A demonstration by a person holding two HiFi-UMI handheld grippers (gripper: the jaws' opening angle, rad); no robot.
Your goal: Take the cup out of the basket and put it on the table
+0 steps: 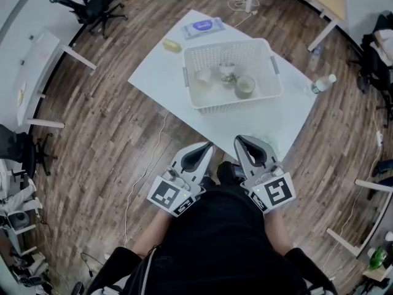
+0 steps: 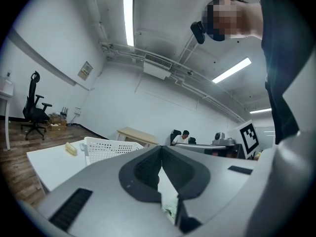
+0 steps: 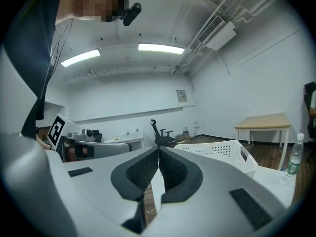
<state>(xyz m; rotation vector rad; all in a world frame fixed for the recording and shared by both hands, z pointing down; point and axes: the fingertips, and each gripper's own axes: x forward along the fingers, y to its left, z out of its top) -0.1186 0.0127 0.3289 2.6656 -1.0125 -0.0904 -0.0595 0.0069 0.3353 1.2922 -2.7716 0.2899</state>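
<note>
Left tongs (image 1: 207, 145), right tongs (image 1: 239, 139): cup (image 1: 245, 86) beyond

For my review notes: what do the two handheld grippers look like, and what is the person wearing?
Both the left gripper and right gripper have pale grey shells tapering to a point, with black textured pads lining the jaws. Each carries a cube with black-and-white square markers. The person wears a black top.

**No words can be read**

The purple packet (image 1: 202, 26) on the table (image 1: 288, 120), at 11 o'clock from the basket (image 1: 236, 104), has print too small to read. So does the wall sign (image 2: 85, 70). The left gripper (image 1: 209, 145) and right gripper (image 1: 237, 139) show only black-and-white squares.
</note>
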